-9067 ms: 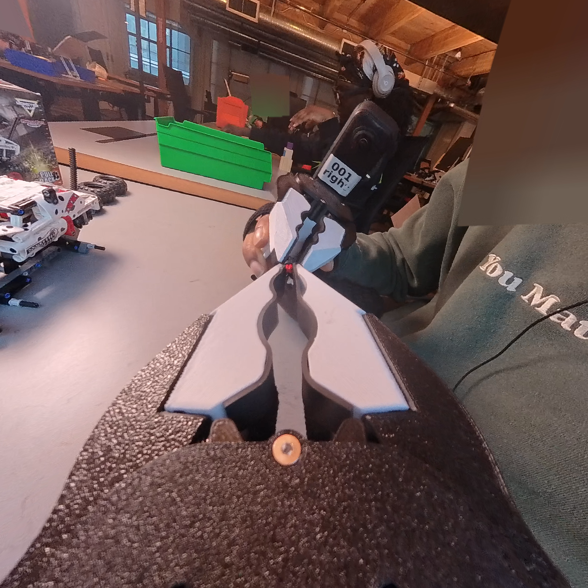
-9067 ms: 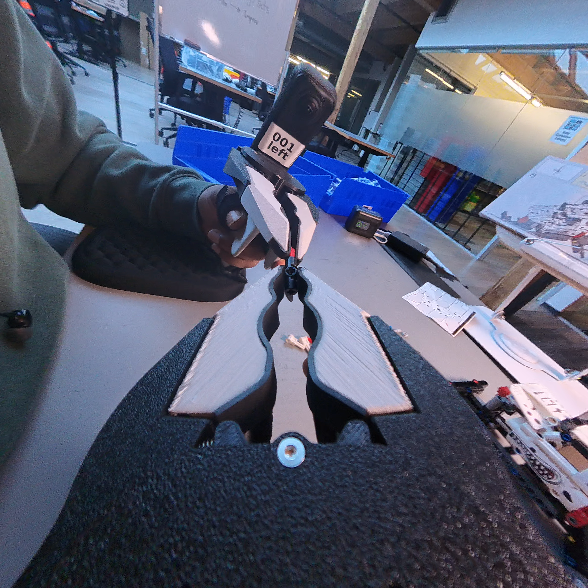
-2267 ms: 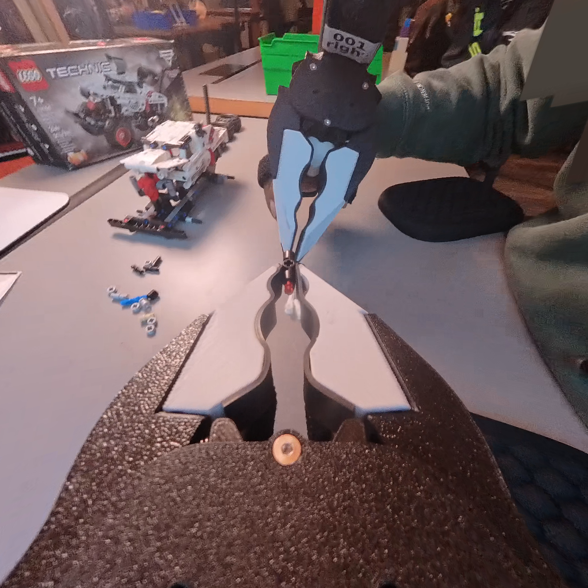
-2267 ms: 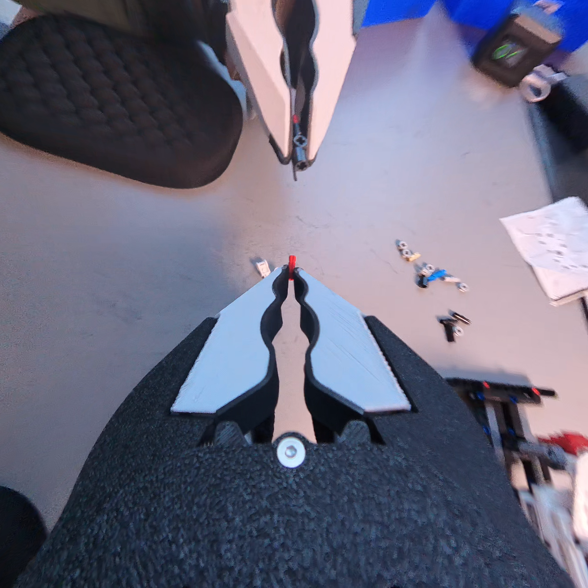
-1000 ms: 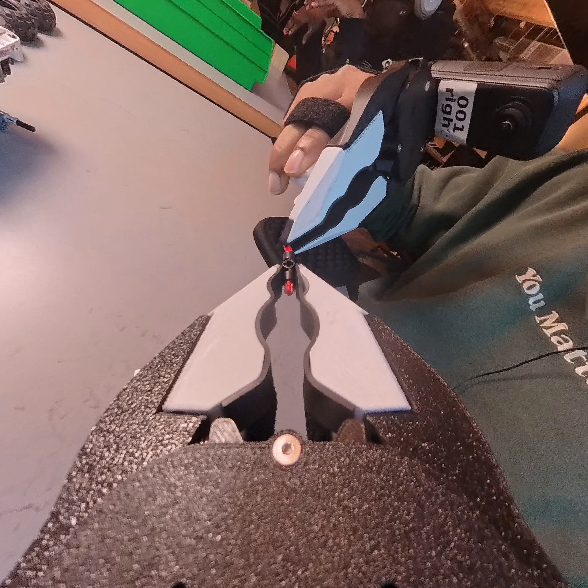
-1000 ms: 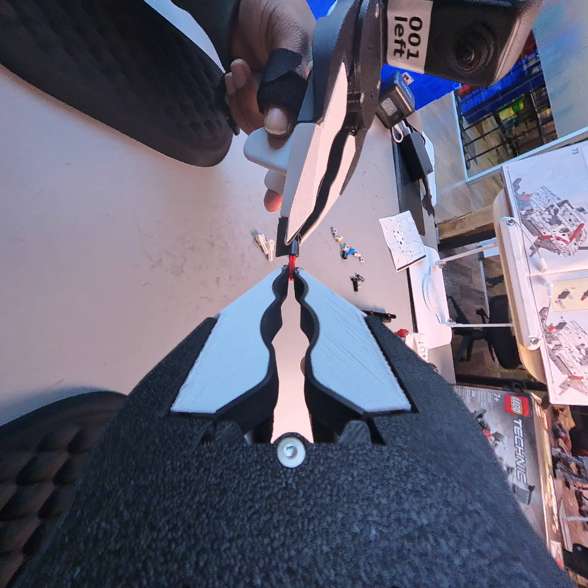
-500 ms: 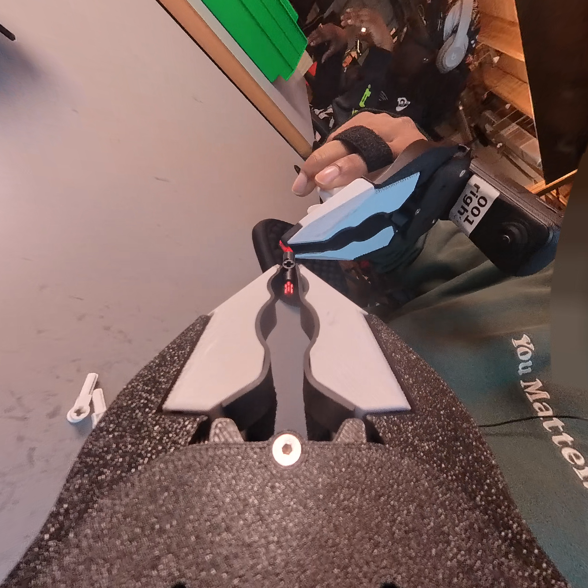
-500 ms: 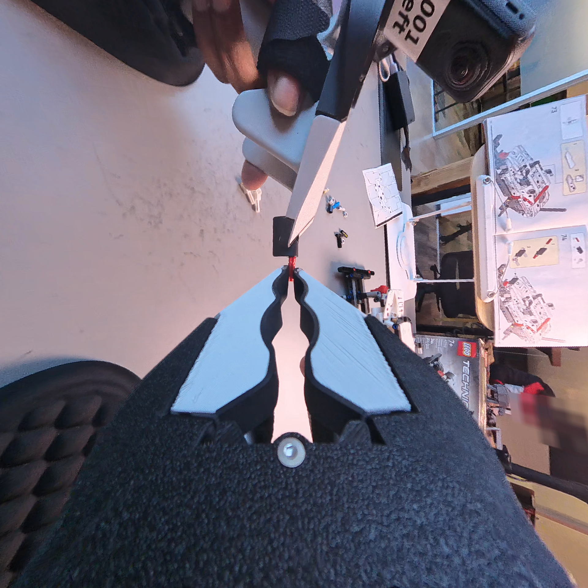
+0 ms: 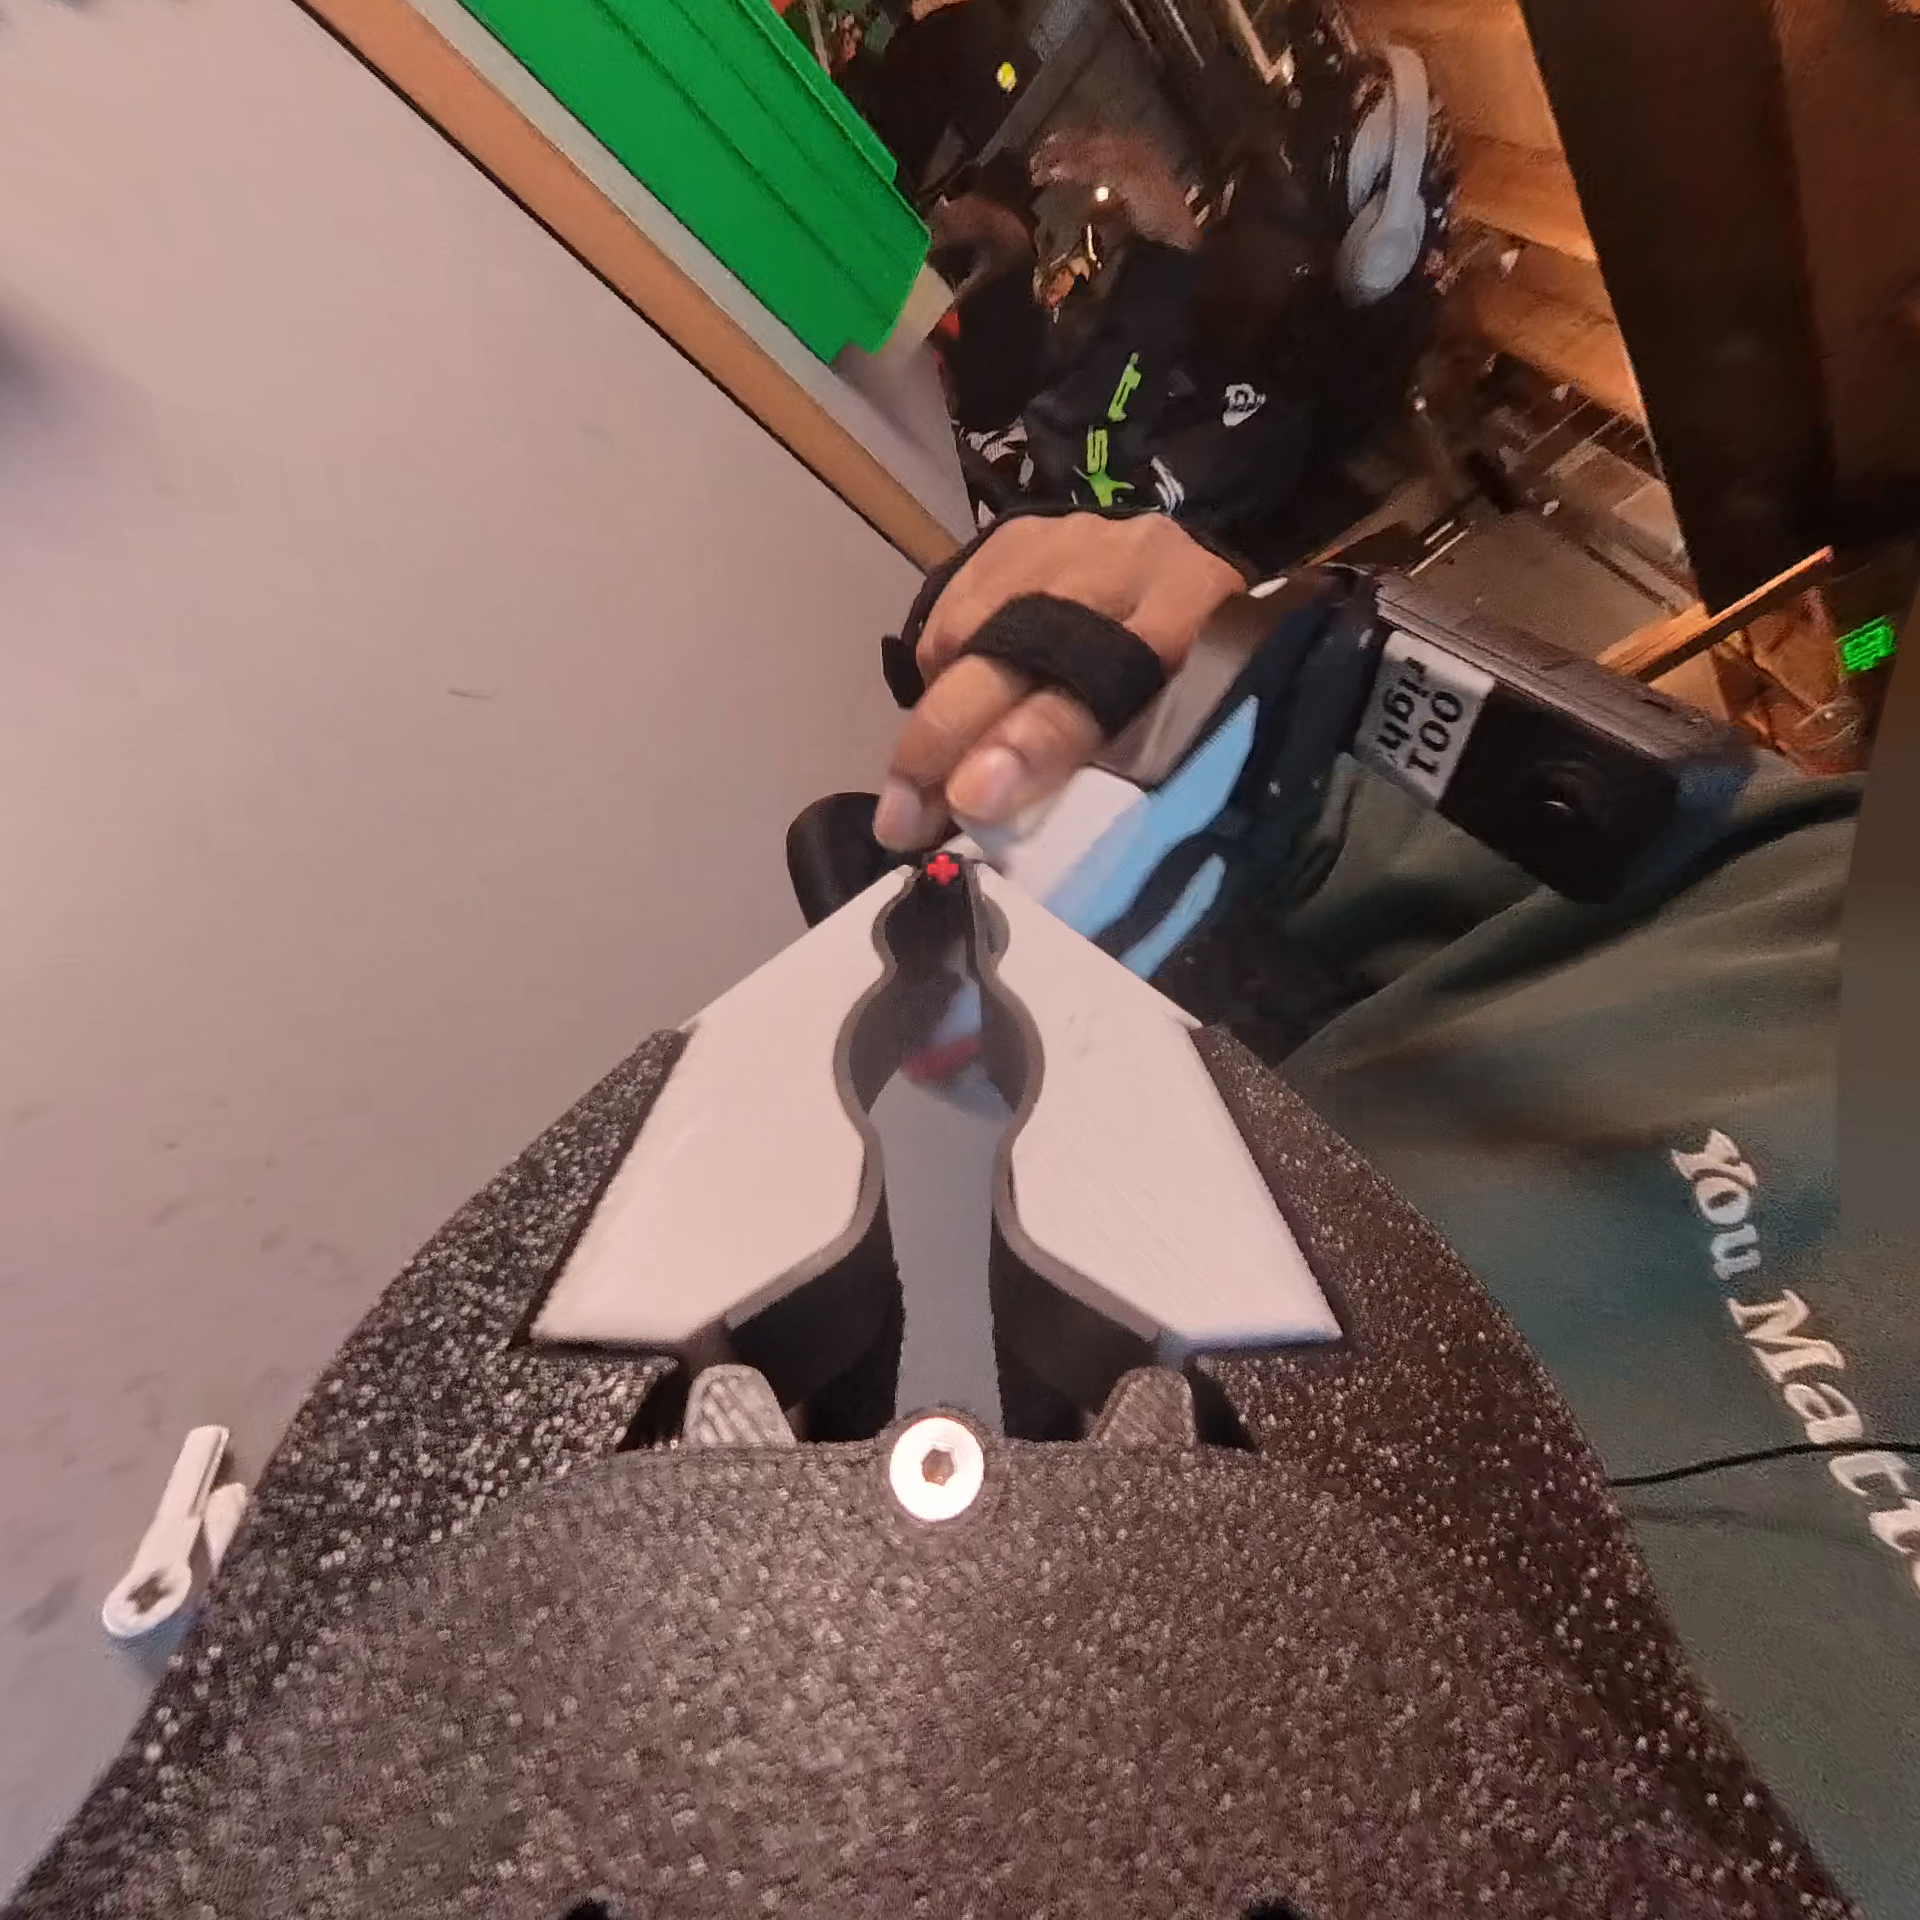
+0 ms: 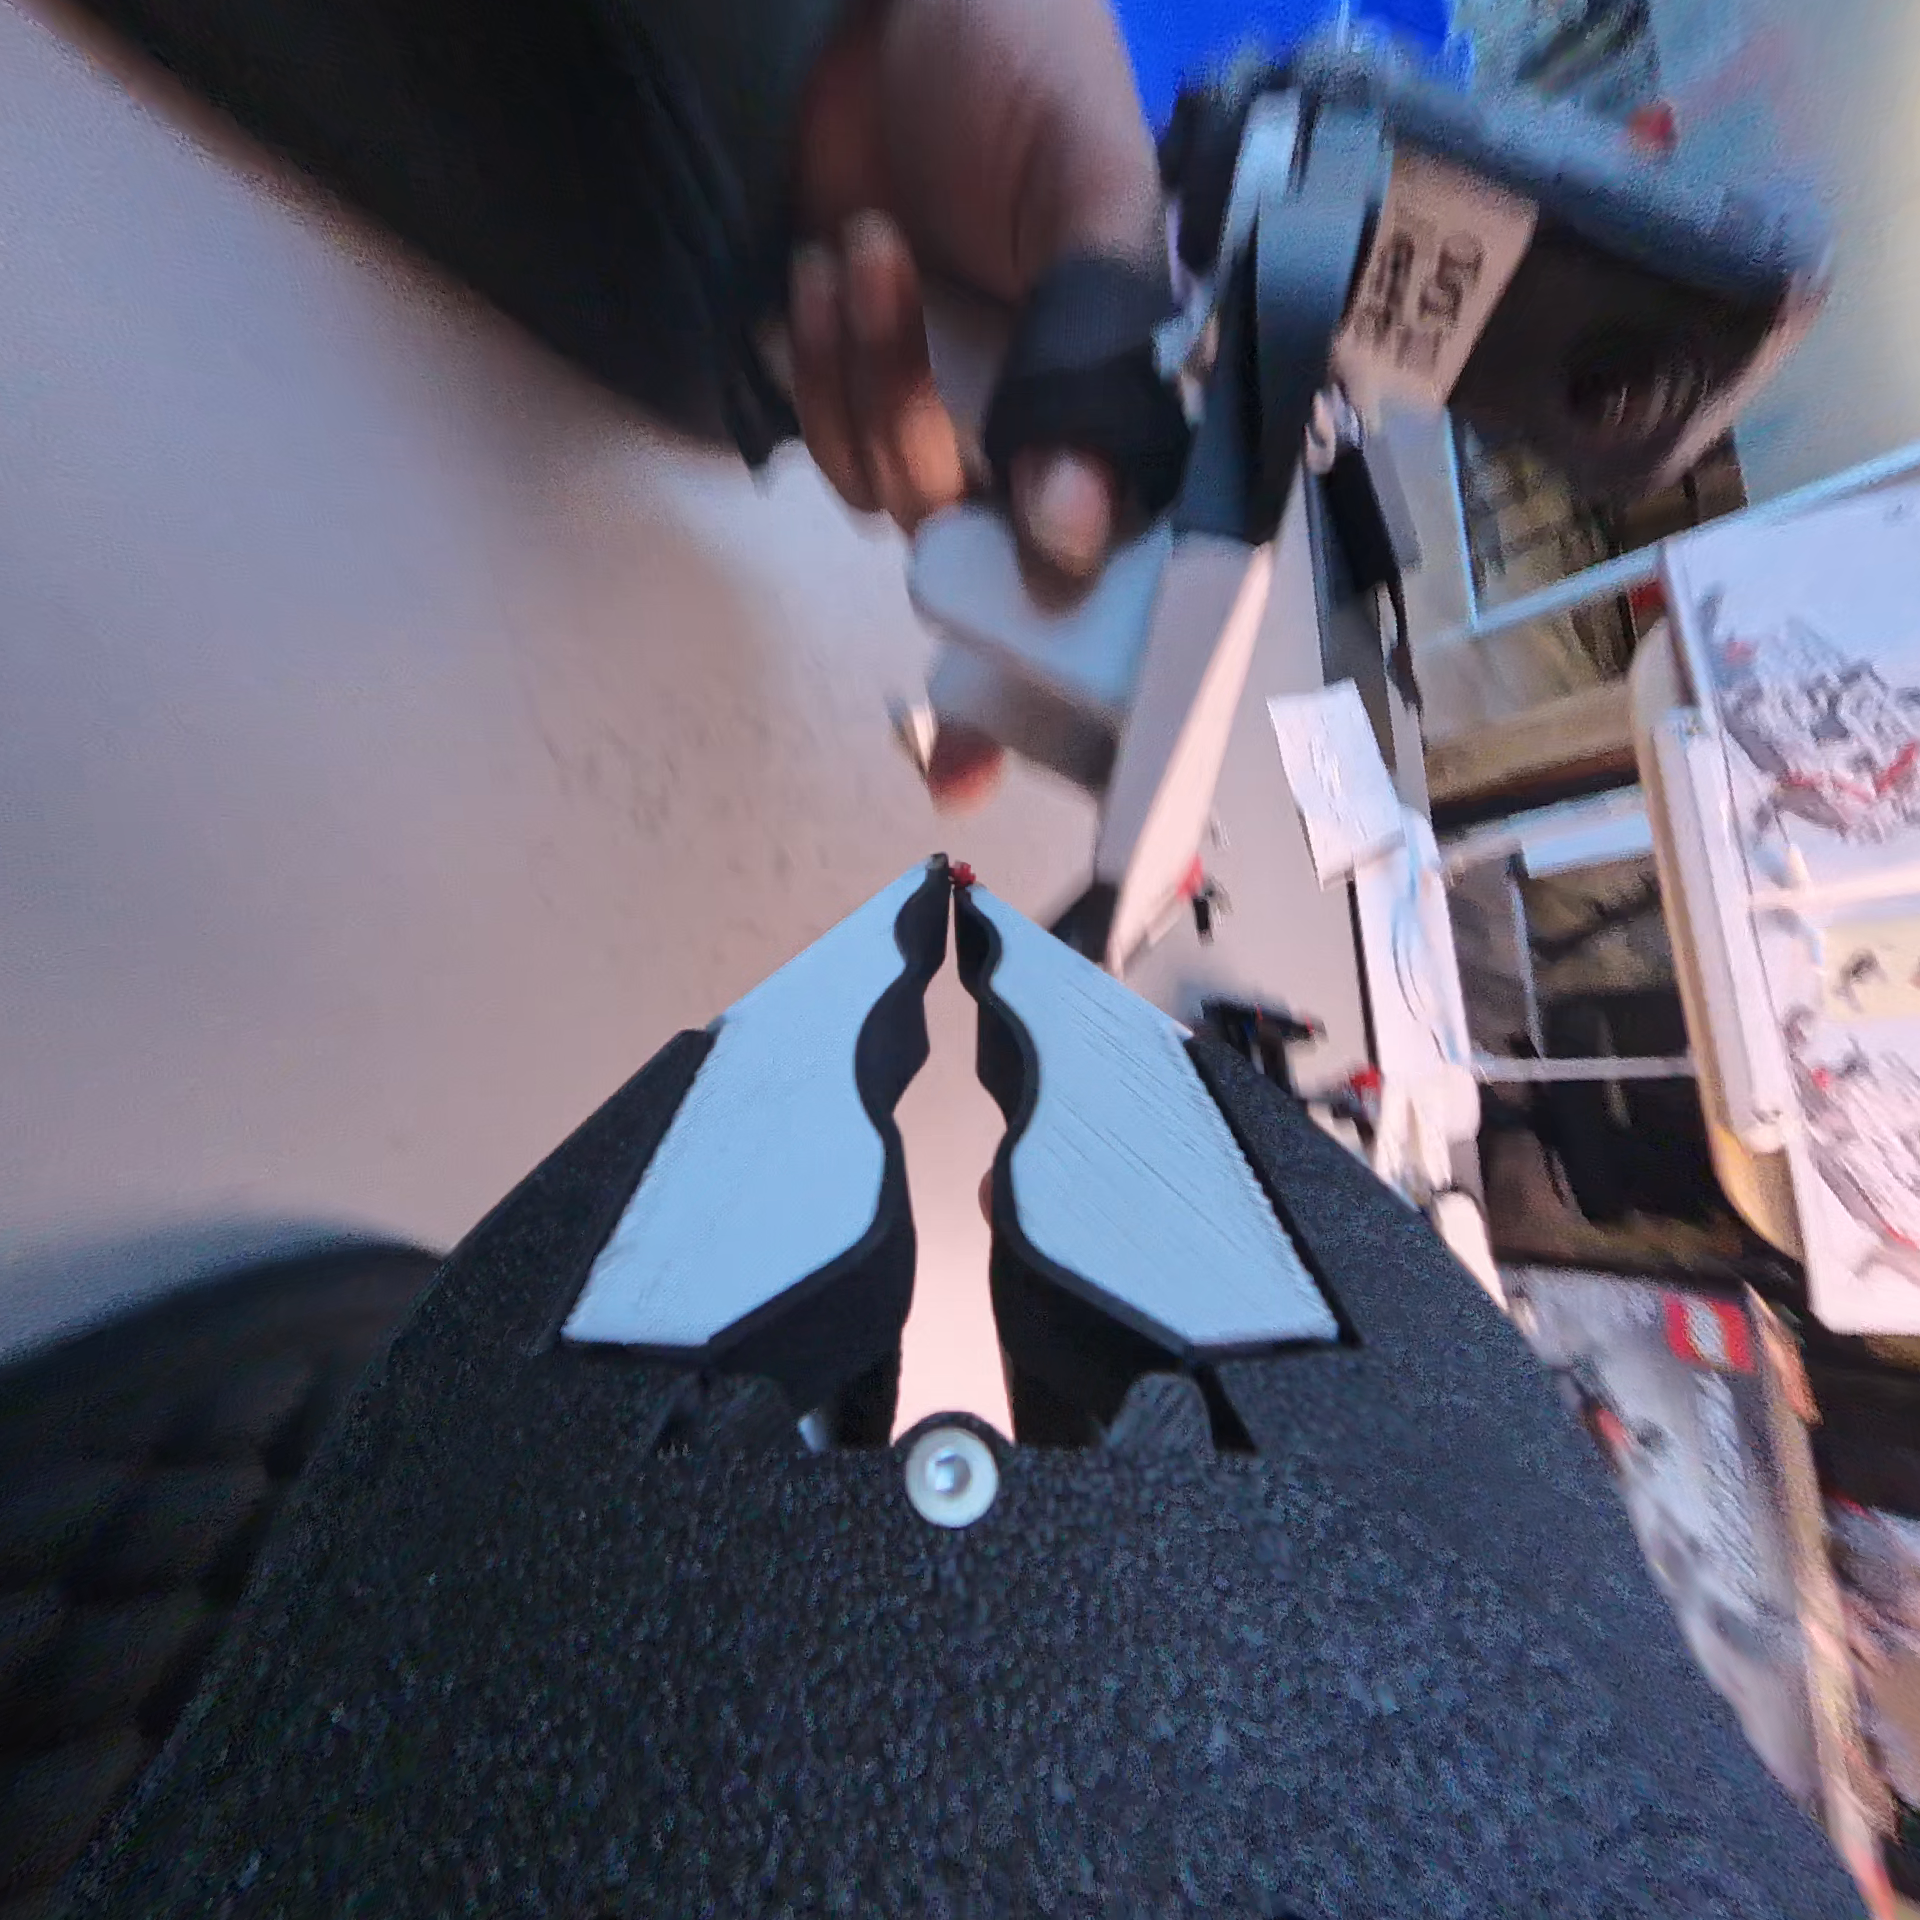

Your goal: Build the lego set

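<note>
A small red cross-ended Lego pin point(image 9: 942, 871) is seen pinched at the tip of the left gripper point(image 9: 940, 883), above the pale surface point(image 9: 364, 623). The right gripper point(image 10: 951, 878) is shown with fingers pressed onto a tiny red piece point(image 10: 962, 876). A white Lego part point(image 9: 171, 1538) lies on the surface nearby.

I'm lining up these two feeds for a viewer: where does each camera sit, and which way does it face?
Left wrist view: on the left claw, looking along its fingers over the pale grey tabletop towards the right claw, its holding hand and a green sweatshirt.
Right wrist view: on the right claw, facing back at the blurred left claw and its hand.
Shared: each shows the other claw, and a tiny red cross-ended lego pin at its own tips.
</note>
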The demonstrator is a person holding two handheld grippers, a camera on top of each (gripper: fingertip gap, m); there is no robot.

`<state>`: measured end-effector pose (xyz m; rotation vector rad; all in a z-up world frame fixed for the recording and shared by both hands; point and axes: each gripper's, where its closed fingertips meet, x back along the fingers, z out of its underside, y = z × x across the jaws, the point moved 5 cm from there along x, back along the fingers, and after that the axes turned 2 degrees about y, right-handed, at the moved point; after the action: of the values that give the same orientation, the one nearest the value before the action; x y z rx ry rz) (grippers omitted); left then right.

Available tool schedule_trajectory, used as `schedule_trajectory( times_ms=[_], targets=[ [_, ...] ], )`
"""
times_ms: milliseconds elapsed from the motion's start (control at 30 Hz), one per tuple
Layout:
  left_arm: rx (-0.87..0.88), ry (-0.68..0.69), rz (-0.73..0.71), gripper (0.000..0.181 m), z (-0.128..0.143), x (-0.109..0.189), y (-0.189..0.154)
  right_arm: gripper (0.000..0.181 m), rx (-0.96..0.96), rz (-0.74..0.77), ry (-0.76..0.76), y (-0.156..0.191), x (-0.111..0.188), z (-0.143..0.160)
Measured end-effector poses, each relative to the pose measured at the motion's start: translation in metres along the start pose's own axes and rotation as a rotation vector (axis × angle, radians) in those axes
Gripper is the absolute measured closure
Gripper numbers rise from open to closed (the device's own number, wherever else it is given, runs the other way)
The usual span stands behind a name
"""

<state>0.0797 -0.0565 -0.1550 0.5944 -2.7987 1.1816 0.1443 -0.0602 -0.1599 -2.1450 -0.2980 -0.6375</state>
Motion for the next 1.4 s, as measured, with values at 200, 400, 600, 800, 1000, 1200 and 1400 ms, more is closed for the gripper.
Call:
schedule_trajectory(
  times_ms=[200,400,600,800,1000,1200,1400],
  targets=[
    [-0.158,-0.105,-0.058,0.177,-0.026,0.033,-0.004,0.181,-0.032,0.017,-0.036,-0.023,0.008,-0.009],
    [-0.233,-0.202,0.026,0.176,-0.019,0.046,-0.003,0.181,-0.432,0.046,-0.322,-0.046,0.025,0.008],
    [-0.313,-0.244,0.061,0.176,-0.018,0.047,-0.009,0.181,-0.657,0.024,-0.519,-0.052,0.022,0.019],
    [-0.349,-0.293,0.099,0.176,-0.018,0.046,-0.014,0.181,-0.746,-0.028,-0.635,-0.056,0.023,0.006],
    [-0.200,-0.522,0.229,0.176,-0.037,0.051,-0.027,0.181,-0.865,0.112,-0.764,-0.069,0.029,-0.012],
    [-0.106,-0.612,0.317,0.177,-0.043,0.050,-0.030,0.181,-0.922,0.133,-0.790,-0.078,0.030,-0.021],
    [-0.091,-0.634,0.337,0.177,-0.042,0.046,-0.032,0.181,-0.935,0.150,-0.767,-0.077,0.025,-0.018]
  ],
)
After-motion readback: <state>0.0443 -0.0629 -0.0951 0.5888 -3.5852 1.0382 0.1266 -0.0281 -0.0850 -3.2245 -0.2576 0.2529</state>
